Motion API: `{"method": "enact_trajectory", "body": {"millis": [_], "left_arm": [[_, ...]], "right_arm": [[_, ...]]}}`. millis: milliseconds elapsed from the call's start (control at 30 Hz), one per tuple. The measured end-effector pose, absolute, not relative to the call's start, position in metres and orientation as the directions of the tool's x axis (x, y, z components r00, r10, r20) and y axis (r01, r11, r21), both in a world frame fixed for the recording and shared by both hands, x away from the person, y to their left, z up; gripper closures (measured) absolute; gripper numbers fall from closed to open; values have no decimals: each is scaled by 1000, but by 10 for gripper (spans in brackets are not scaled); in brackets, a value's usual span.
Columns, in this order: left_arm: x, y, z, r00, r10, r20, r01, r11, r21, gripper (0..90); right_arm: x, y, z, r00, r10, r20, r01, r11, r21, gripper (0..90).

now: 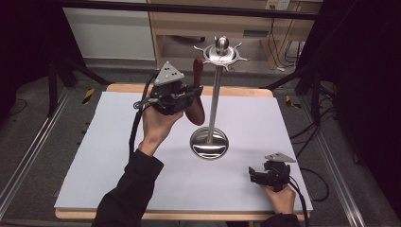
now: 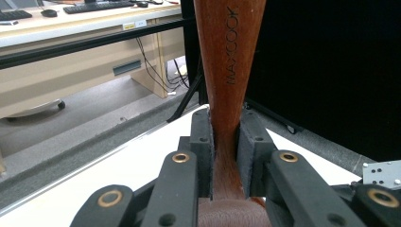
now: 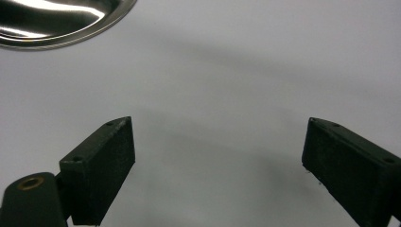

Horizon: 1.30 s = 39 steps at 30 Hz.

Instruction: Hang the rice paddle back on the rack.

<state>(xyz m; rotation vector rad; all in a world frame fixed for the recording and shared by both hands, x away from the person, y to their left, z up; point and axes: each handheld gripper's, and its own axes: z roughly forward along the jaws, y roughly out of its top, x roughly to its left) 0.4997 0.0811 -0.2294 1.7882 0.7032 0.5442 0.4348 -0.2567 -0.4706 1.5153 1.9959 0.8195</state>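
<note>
The word "MAXCOOK" runs lengthwise along the wooden handle (image 2: 230, 52), pressed into the brown wood.

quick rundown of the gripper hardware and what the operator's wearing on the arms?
Both grippers, left gripper and right gripper, are black, each topped by a grey three-cornered plate with small holes. A black cable trails from each. The jaws are flat black rectangular pads on linkage arms with brass-coloured pivot bushings. The person wears dark long sleeves, hands bare.
</note>
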Motion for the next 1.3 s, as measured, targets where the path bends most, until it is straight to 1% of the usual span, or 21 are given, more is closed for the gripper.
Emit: {"method": "enact_trajectory", "body": {"millis": [933, 1167, 1300], "left_arm": [[513, 69, -233, 729, 685, 7, 200, -223, 954, 773], [516, 67, -237, 733, 680, -9, 194, -196, 961, 771], [516, 67, -239, 730, 683, 5, 178, -196, 964, 766]], "right_arm": [[434, -256, -470, -256, 966, -29, 664, 197, 721, 106], [434, -256, -470, -256, 966, -27, 667, 196, 719, 106], [434, -256, -470, -257, 966, -27, 667, 198, 718, 107]]}}
